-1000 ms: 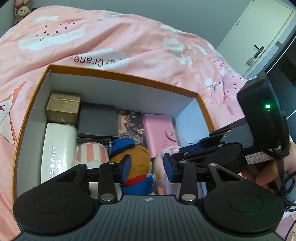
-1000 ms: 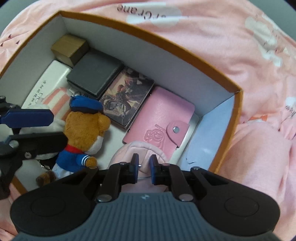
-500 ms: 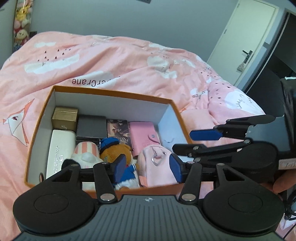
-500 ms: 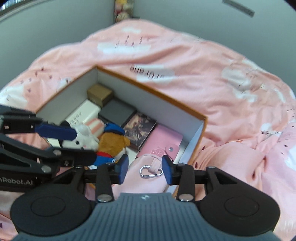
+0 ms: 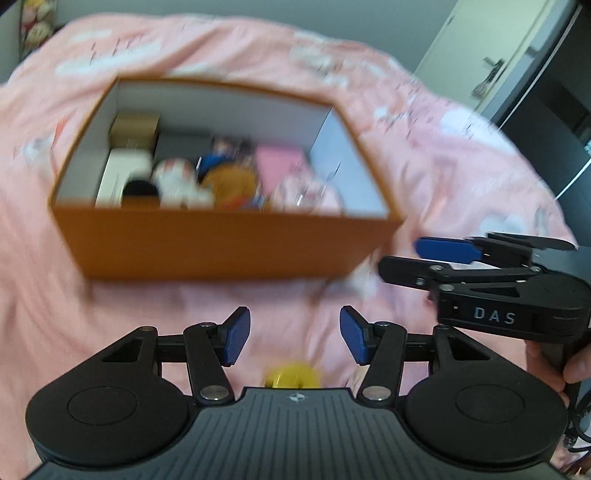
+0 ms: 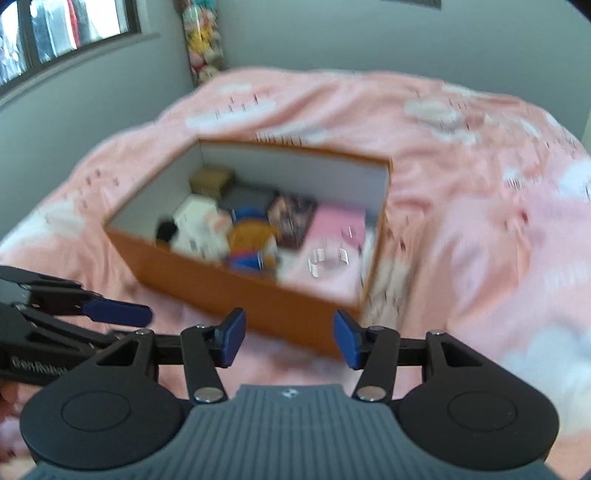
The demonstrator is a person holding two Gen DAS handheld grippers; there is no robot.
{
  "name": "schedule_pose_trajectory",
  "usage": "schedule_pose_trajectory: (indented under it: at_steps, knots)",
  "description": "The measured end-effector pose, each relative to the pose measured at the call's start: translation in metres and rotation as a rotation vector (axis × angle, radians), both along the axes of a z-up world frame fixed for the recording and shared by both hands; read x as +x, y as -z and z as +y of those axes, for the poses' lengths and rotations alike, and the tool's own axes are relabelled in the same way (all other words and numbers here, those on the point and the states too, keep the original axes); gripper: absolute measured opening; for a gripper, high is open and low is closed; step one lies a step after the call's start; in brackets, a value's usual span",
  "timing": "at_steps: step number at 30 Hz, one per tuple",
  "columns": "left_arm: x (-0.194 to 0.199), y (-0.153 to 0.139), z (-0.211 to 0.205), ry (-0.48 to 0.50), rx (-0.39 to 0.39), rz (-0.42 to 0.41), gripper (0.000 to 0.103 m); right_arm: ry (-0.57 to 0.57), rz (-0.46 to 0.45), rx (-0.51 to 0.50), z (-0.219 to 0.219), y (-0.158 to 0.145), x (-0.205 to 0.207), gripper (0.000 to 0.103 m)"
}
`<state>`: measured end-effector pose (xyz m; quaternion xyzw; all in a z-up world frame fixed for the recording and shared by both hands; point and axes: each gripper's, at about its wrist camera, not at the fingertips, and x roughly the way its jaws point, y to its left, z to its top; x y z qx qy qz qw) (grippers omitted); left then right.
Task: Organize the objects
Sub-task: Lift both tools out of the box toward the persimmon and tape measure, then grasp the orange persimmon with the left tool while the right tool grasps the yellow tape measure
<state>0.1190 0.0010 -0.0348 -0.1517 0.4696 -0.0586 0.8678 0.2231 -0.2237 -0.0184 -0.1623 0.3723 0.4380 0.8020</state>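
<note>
An orange box (image 5: pixel 221 251) with white inner walls sits on the pink bed; it also shows in the right wrist view (image 6: pixel 236 291). Inside lie a gold box (image 5: pixel 135 127), a white case (image 5: pixel 118 173), a bear plush (image 6: pixel 251 236), a pink wallet (image 6: pixel 338 221) and a pink pouch with a metal ring (image 6: pixel 327 260). Both views are blurred. My left gripper (image 5: pixel 293 339) is open and empty, in front of the box. My right gripper (image 6: pixel 288 341) is open and empty, also in front of the box, and shows at the right of the left wrist view (image 5: pixel 448 249).
A small yellow object (image 5: pixel 293 374) lies on the pink duvet (image 5: pixel 461 166) just under my left gripper. A door (image 5: pixel 491 55) stands at the far right. A window (image 6: pixel 66 33) and a hanging row of plush toys (image 6: pixel 203 44) are at the back wall.
Both grippers have pulled back and up, out of the box. The right gripper let go of the pink pouch, which now rests in the box, and both jaws have opened wider.
</note>
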Motion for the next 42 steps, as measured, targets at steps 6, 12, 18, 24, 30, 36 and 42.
schedule_pose_trajectory:
  at_steps: [6,12,18,24,30,36,42]
  knots:
    - [-0.018,0.024,-0.002,-0.003,-0.026,0.092,0.062,0.063,0.129,-0.098,-0.013,0.037,-0.009,0.061]
    - [-0.03,0.035,-0.016,0.069,-0.026,0.148,0.062,0.119,0.21,-0.153,-0.024,0.06,-0.019,0.064]
    - [-0.035,0.045,-0.035,0.158,-0.011,0.189,0.063,0.189,0.263,-0.126,-0.04,0.066,-0.016,0.063]
    - [-0.032,0.063,-0.036,0.125,0.009,0.263,0.067,0.192,0.272,-0.122,-0.041,0.069,-0.015,0.064]
    - [-0.028,0.072,-0.037,0.12,0.011,0.297,0.061,0.172,0.279,-0.132,-0.038,0.073,-0.015,0.064]
    - [-0.031,0.062,-0.036,0.108,0.028,0.251,0.057,0.139,0.28,-0.14,-0.034,0.075,-0.019,0.064]
    - [-0.039,0.037,-0.015,0.02,0.048,0.152,0.056,0.08,0.283,-0.124,-0.027,0.072,-0.023,0.063]
